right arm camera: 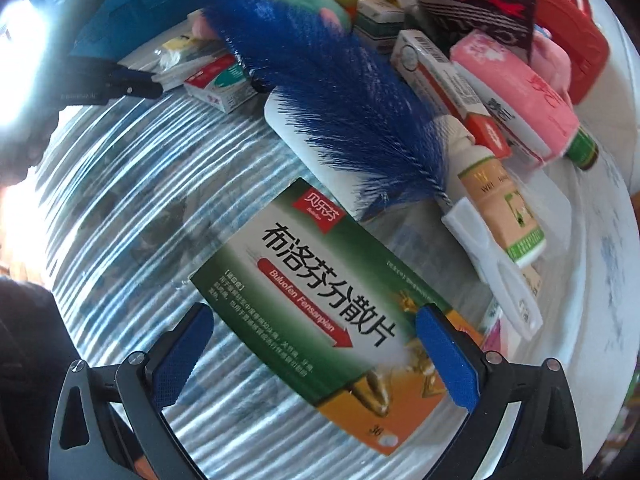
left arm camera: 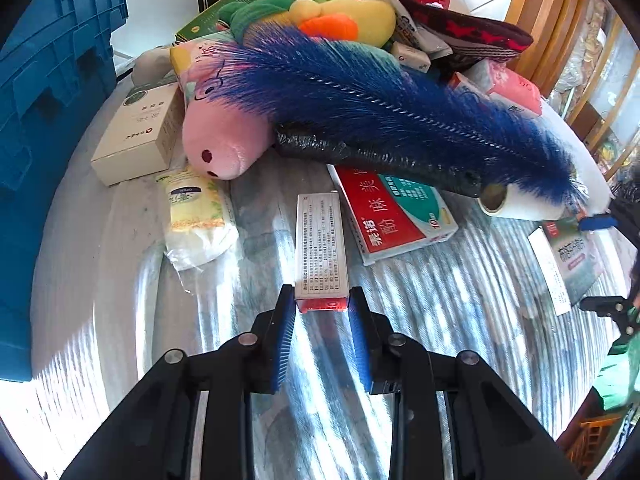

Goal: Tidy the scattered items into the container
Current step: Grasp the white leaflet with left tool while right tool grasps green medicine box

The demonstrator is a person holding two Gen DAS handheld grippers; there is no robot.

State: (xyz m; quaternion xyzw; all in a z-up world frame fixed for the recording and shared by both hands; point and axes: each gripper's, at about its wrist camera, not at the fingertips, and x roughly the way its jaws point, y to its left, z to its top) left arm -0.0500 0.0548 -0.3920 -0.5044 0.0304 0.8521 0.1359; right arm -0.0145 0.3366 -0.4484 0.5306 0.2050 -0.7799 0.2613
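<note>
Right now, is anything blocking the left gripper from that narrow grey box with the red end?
No. The left gripper already has its blue pads on either side of the narrow grey box with the red end, with nothing visible between them.

The left gripper [left arm camera: 322, 300] reaches flat and low over the table, and its two blue fingers [left arm camera: 285, 340] press on both sides of something thin. The right gripper [right arm camera: 316, 344] is spread wide, with its blue fingers [right arm camera: 448, 356] far apart and nothing squeezed between them.
</note>
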